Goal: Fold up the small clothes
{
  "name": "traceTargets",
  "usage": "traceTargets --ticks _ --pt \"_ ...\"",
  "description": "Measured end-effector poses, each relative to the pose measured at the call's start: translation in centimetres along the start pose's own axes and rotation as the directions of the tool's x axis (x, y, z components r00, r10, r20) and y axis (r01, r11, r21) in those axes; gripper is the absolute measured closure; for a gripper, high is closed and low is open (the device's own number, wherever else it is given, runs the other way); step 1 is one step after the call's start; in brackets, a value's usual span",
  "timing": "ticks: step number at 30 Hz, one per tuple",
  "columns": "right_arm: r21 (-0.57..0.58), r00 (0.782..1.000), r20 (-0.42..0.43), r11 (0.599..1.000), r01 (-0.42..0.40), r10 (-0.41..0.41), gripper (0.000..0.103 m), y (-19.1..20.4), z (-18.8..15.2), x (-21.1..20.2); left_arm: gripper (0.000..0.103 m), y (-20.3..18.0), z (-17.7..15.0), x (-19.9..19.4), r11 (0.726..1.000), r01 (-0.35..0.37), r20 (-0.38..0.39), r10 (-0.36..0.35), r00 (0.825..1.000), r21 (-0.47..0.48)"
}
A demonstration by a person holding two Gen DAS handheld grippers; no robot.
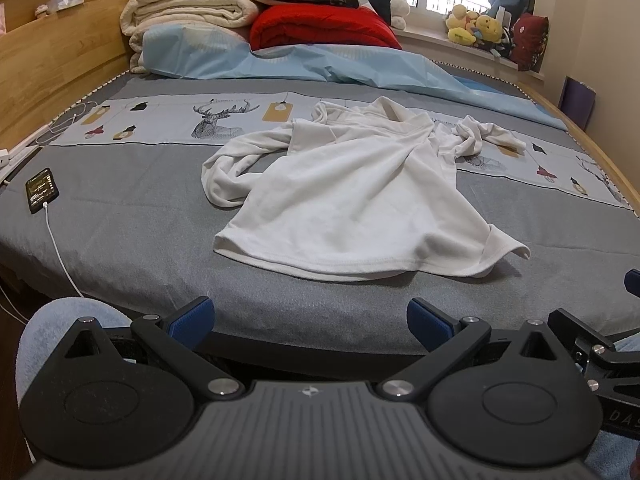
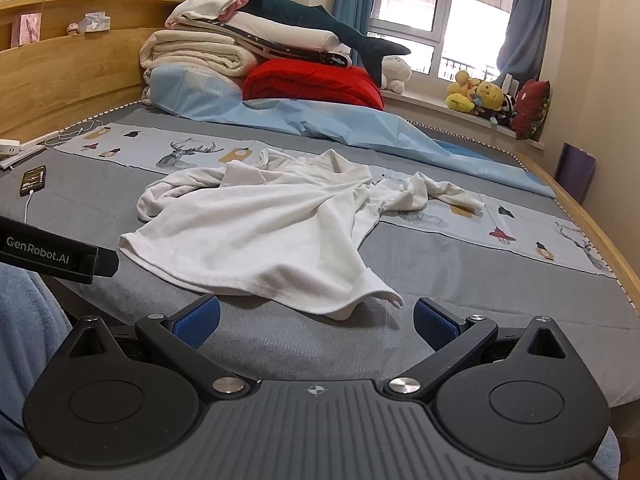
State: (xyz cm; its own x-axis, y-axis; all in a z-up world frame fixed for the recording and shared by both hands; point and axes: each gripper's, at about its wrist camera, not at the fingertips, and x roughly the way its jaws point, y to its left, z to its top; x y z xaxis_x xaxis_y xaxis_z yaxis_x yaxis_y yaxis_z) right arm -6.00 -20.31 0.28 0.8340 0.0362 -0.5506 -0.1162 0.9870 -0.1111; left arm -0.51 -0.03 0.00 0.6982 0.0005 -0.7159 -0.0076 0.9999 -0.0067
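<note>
A small white long-sleeved top (image 1: 352,196) lies crumpled on the grey bed cover, its hem toward me and its sleeves bunched at the left and far right. In the right wrist view the same top (image 2: 260,236) has one hem corner curled up near the pads. My left gripper (image 1: 311,322) is open over the bed's near edge, short of the hem, with nothing between its blue pads. My right gripper (image 2: 317,322) is open too, just short of the curled hem corner. The left gripper's body (image 2: 52,254) shows at the right wrist view's left edge.
A phone (image 1: 42,189) on a white charging cable lies at the left of the bed (image 1: 120,240). Folded blankets, a red quilt (image 1: 324,26) and a blue sheet pile up at the headboard end. Plush toys (image 1: 476,26) sit on the window sill. A wooden bed frame runs along the right.
</note>
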Motion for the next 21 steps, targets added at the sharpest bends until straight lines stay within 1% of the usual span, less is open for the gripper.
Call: traceTargets --ticks 9,12,15,16,18,21 --pt "0.004 1.0 -0.006 1.0 -0.001 0.001 0.001 -0.2 0.0 0.1 0.001 0.1 -0.1 0.6 1.0 0.004 -0.012 -0.004 1.0 -0.004" --pt "0.01 1.0 -0.019 1.0 0.0 0.001 0.001 -0.3 0.0 0.7 0.001 0.5 0.0 1.3 0.999 0.039 -0.025 -0.039 0.999 -0.015" --pt "0.04 0.999 -0.045 0.999 0.004 -0.002 0.001 -1.0 0.3 1.7 0.001 1.8 0.9 2.4 0.998 0.042 -0.033 -0.044 0.999 -0.044" --pt "0.054 0.999 -0.052 0.999 0.006 -0.004 0.001 -1.3 0.5 2.2 0.001 2.4 1.4 2.8 0.998 0.036 -0.029 -0.038 0.999 -0.055" --pt "0.088 0.998 -0.061 0.996 0.018 -0.013 0.001 -2.3 0.9 3.2 0.001 4.1 2.9 4.0 0.997 0.001 -0.016 -0.002 1.0 -0.082" --pt "0.123 0.996 -0.078 0.992 0.039 -0.029 0.001 -3.6 1.4 5.1 0.001 7.3 6.1 6.3 0.985 -0.091 0.006 0.093 0.996 -0.145"
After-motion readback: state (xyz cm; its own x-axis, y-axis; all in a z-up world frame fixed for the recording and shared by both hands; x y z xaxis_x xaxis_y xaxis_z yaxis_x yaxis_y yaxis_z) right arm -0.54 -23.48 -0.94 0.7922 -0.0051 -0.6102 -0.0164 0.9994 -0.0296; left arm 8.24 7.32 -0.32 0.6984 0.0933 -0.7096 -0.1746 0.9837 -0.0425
